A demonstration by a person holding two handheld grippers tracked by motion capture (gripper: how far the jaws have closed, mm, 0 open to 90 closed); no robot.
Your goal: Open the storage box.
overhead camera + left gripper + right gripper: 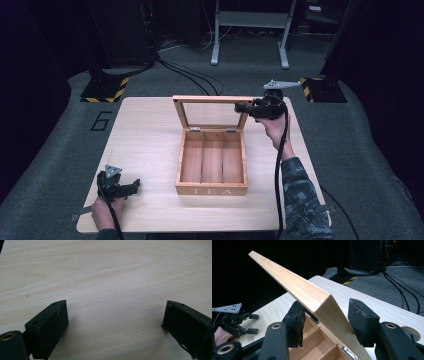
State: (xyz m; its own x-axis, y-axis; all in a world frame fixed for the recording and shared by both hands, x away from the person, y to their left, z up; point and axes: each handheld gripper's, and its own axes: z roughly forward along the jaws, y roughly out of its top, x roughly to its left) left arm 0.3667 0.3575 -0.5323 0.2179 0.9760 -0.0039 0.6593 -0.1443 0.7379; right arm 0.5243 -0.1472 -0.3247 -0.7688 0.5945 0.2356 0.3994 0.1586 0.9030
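A wooden tea box (pixel 212 170) with three bare compartments stands at the table's middle, "TEA" on its front. Its glass-paned lid (pixel 212 112) stands raised at the back. My right gripper (pixel 243 107) is at the lid's upper right corner. In the right gripper view the jaws straddle the lid's wooden frame (pixel 294 285), and the right gripper (pixel 324 315) is shut on it. My left gripper (pixel 132 187) rests near the table's front left, apart from the box. In its own view the left gripper (pixel 115 315) stands open over bare wood.
The light wooden table (pixel 150 135) has free room on both sides of the box. Black stands with yellow-striped bases (pixel 105 90), cables (pixel 190 75) and a white frame (pixel 250 30) stand on the grey floor behind the table.
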